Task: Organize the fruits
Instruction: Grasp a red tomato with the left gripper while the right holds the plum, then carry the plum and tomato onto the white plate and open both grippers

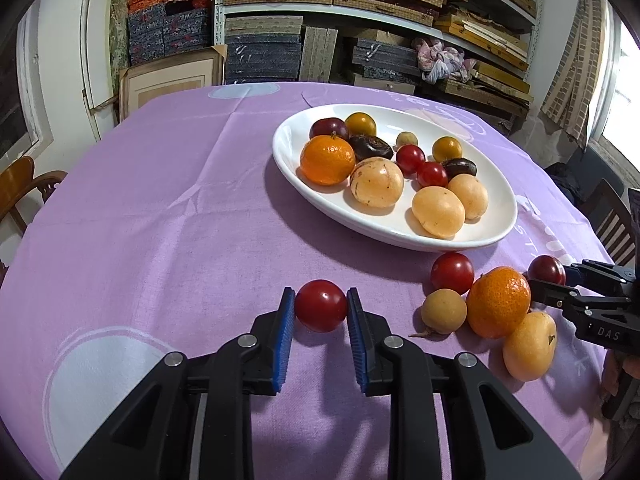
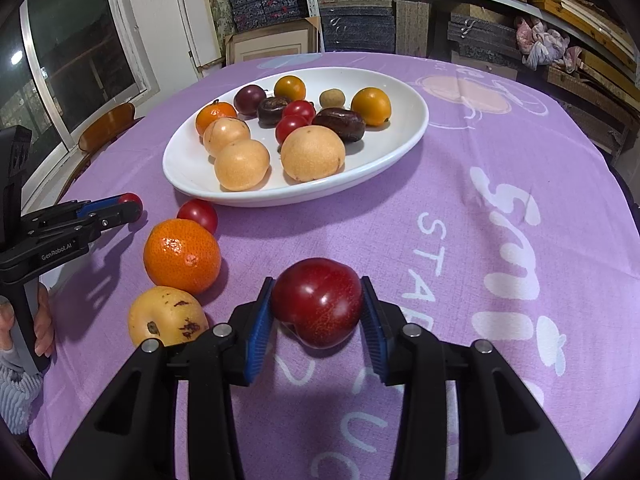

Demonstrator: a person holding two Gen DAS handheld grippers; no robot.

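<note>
left gripper [image 1: 321, 306]: blue pads pinch a small red tomato [image 1: 321, 305] from both sides, low over the purple cloth [image 1: 160, 220].
right gripper [image 2: 318, 304]: pads press on a dark red plum [image 2: 318, 302], also low over the cloth.
loose fruit: tangerine [image 2: 182, 255], yellow pear-ish fruit [image 2: 166, 316], 2nd tomato [image 2: 198, 214] lie betw. the two grippers, near the white plate [image 2: 400, 148].
plate: already crowded w/ fruit.
risk 1: round smooth skins, may slip out if the squeeze is light; too hard and the tomato may split.
risk 2: dropping onto the full plate may knock others rolling.
risk 3: grippers near each other, could bump the tangerine.
</note>
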